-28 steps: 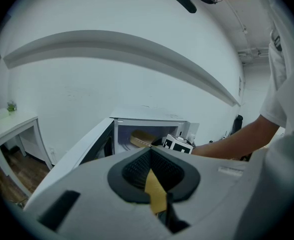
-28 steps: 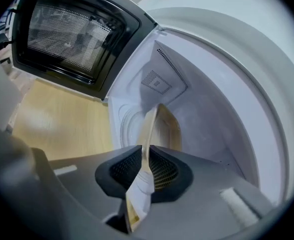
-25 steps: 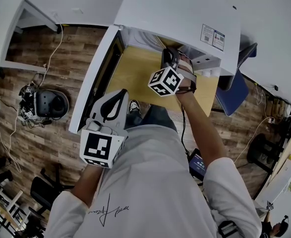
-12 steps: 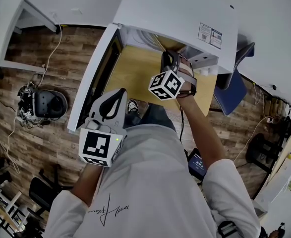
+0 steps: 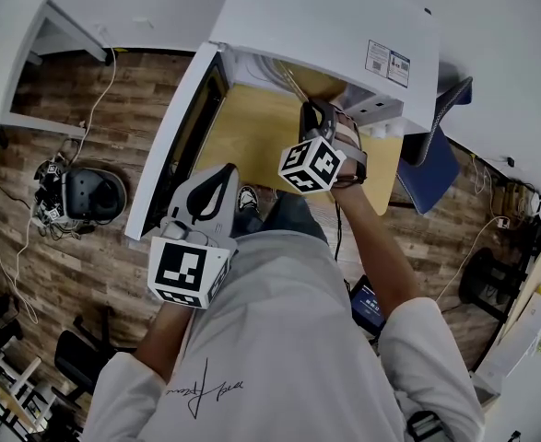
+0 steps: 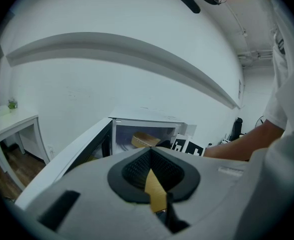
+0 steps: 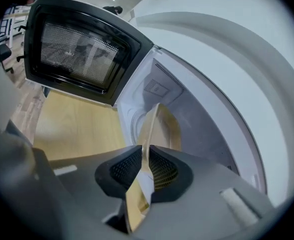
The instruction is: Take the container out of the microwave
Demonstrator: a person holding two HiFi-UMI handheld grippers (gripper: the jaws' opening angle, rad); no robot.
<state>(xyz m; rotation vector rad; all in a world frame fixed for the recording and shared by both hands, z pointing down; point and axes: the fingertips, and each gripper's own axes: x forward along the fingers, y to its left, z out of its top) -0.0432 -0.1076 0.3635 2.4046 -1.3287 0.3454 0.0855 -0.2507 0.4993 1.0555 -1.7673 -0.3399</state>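
The microwave (image 5: 325, 17) is sitting at the top centre of the head view, on a pale wooden table (image 5: 252, 141), and its door (image 5: 173, 145) is swinging wide open toward the left of the frame. The right gripper (image 5: 314, 118) is reaching into the mouth of the oven, just below the white casing, with its marker cube facing the camera. In the right gripper view its jaws are pinching the thin upright wall of the tan container (image 7: 162, 126): the black pads are pressing on that rim from both sides, so the claw is standing narrow and holding the container. The container itself is sitting at the front of the white cavity, tilted, with most of its body inside the opening and the dark door window showing in the upper left of that view.

The left gripper (image 5: 213, 191) is hanging low in the left half of the head view, in front of the person's white shirt (image 5: 279, 339), beside the open door and well apart from the container. Its jaws are lying together, gripping nothing.
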